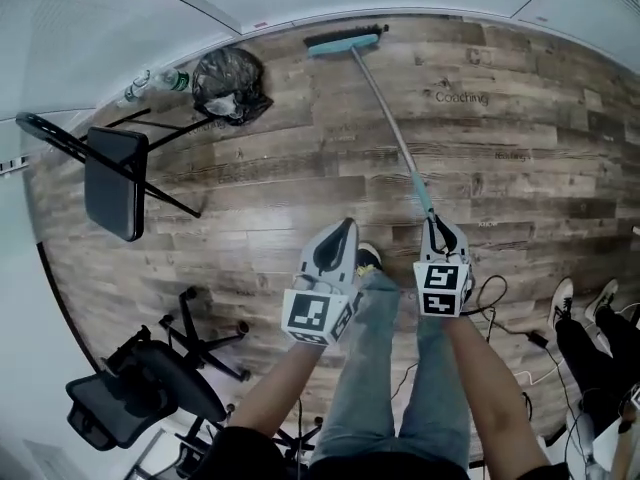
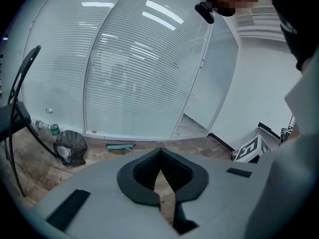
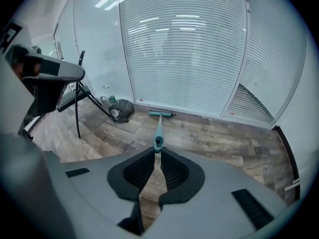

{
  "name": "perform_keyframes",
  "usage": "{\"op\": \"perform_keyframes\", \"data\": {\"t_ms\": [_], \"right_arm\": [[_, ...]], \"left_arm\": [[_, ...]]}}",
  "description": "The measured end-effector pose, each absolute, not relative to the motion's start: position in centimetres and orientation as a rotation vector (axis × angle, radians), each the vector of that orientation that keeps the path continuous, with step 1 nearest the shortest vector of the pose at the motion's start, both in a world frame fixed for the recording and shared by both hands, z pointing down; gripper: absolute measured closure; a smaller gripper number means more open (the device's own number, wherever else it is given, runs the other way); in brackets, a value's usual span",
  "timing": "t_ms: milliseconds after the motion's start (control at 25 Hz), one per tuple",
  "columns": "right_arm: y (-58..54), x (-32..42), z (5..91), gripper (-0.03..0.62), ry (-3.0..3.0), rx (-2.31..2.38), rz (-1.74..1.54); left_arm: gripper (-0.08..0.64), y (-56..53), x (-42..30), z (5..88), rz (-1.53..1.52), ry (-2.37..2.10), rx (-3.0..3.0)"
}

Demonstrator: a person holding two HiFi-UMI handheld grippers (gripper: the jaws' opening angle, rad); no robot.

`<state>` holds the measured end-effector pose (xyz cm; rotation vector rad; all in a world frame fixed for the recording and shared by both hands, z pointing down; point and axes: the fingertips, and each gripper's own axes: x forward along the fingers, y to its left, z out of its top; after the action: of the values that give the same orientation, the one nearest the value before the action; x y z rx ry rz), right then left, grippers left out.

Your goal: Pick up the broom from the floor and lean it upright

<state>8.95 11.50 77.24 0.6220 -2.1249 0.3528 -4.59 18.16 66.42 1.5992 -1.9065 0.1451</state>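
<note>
The broom lies slanted across the wood floor, its teal head (image 1: 345,40) by the far wall and its grey handle (image 1: 385,118) running toward me. My right gripper (image 1: 437,230) is shut on the teal grip end of the handle, lifted off the floor. In the right gripper view that grip end (image 3: 158,142) sits pinched at the jaw tips (image 3: 157,151), with the head (image 3: 160,114) far beyond. My left gripper (image 1: 340,230) hangs beside it to the left, shut and empty. The left gripper view shows its closed tips (image 2: 160,151) and the broom head (image 2: 120,146) far off.
A black rubbish bag (image 1: 231,83) and bottles (image 1: 150,83) sit by the far wall at left. A folding chair (image 1: 115,178) and an office chair (image 1: 150,393) stand on the left. Cables (image 1: 500,308) and a person's shoes (image 1: 585,303) are at the right.
</note>
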Motion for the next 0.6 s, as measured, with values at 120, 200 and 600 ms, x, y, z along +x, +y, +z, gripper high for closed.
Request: {"op": "perform_keyframes", "data": {"t_ms": [120, 200, 600], "right_arm": [[9.0, 6.6, 73.4, 0.543, -2.157, 0.632, 0.273], [7.5, 5.2, 71.2, 0.545, -2.176, 0.639, 0.225], [1.3, -4.0, 61.9, 0.568, -2.395, 0.546, 0.032]], "left_arm": [[0.545, 17.0, -6.6, 63.9, 0.134, -1.91, 1.624], [0.545, 16.2, -7.7, 62.7, 0.148, -1.903, 1.655], [0.543, 6.8, -11.0, 62.4, 0.426, -1.88, 1.904]]}}
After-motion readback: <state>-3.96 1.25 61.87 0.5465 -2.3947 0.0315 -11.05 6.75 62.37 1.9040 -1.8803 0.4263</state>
